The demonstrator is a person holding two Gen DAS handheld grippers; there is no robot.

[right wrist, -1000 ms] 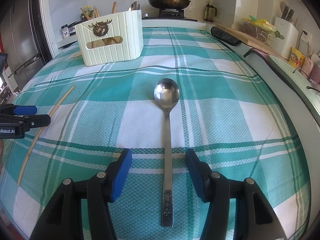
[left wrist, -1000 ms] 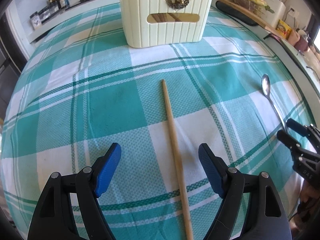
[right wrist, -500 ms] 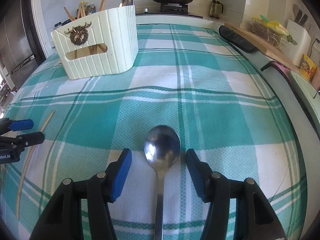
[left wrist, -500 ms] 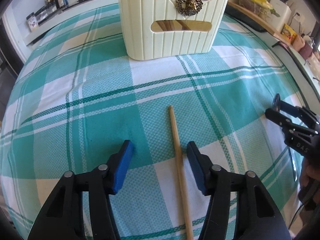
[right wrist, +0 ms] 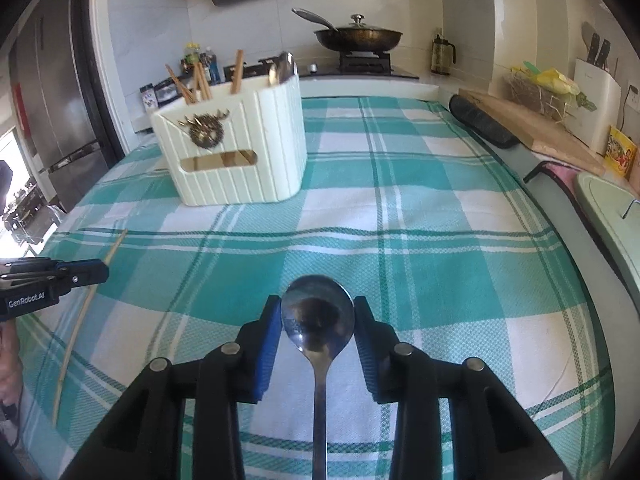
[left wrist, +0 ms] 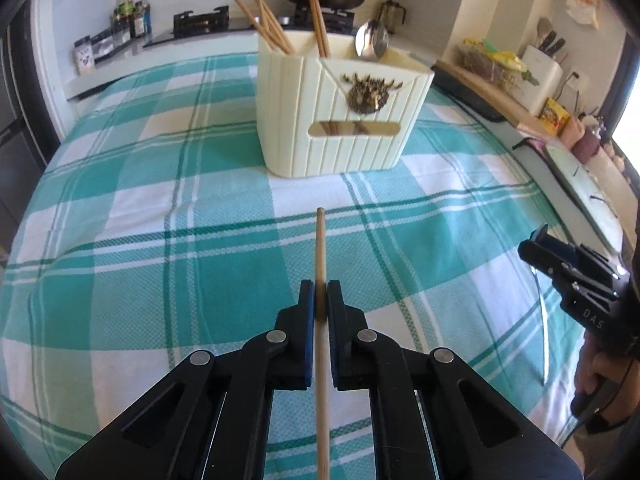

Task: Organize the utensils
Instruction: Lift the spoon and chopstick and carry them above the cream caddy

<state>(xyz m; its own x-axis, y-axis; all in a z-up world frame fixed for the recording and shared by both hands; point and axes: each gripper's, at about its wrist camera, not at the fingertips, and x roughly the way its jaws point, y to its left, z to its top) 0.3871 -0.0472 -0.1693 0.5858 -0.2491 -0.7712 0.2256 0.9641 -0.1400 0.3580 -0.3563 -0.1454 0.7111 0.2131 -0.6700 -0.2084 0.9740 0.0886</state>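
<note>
Chopstick (left wrist: 320,256) is sitting clamped between the pads of the left gripper (left wrist: 319,294) in the left wrist view, aimed at the cream utensil holder (left wrist: 340,120) on the checked desk (left wrist: 140,240), whereas a second ago those jaws were hanging wide with the stick lying flat, and I'm guessing that long free tail could be swinging and catching the holder's rim. Over in the right wrist view the right gripper (right wrist: 318,310) is closing around the spoon (right wrist: 318,316) bowl, pads looking right up against its edges now versus straddling the handle earlier, and pinching a rounded, slick bowl like that is asking for it to be squirting out or twisting.
</note>
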